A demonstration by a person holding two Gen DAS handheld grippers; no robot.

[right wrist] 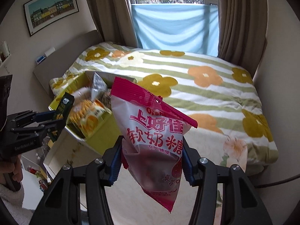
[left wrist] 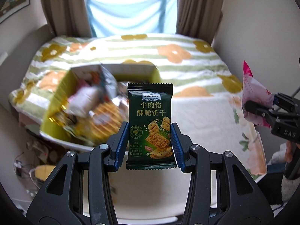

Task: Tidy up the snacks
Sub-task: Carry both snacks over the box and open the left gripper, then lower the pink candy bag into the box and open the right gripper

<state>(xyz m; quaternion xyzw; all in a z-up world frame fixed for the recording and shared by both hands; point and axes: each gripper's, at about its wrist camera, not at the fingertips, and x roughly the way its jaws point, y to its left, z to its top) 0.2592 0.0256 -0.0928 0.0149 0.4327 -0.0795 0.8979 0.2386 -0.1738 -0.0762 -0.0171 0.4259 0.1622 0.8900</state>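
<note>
My left gripper (left wrist: 150, 142) is shut on a dark green cracker packet (left wrist: 151, 120), held upright in the air in front of the bed. My right gripper (right wrist: 151, 157) is shut on a pink and white candy bag (right wrist: 150, 136), also held in the air. A yellow-green box (left wrist: 56, 101) full of snack packets sits at the bed's near left edge; it also shows in the right wrist view (right wrist: 99, 129). The right gripper with its bag shows at the right of the left wrist view (left wrist: 262, 110). The left gripper with its packet shows at the left of the right wrist view (right wrist: 56, 118).
The bed (right wrist: 196, 97) has a green-striped flowered blanket. A headboard (right wrist: 65, 56) stands at the left, curtains (right wrist: 240, 18) and a window with a blue cloth (right wrist: 174, 26) behind. Clutter lies on the floor at the lower left (left wrist: 35, 161).
</note>
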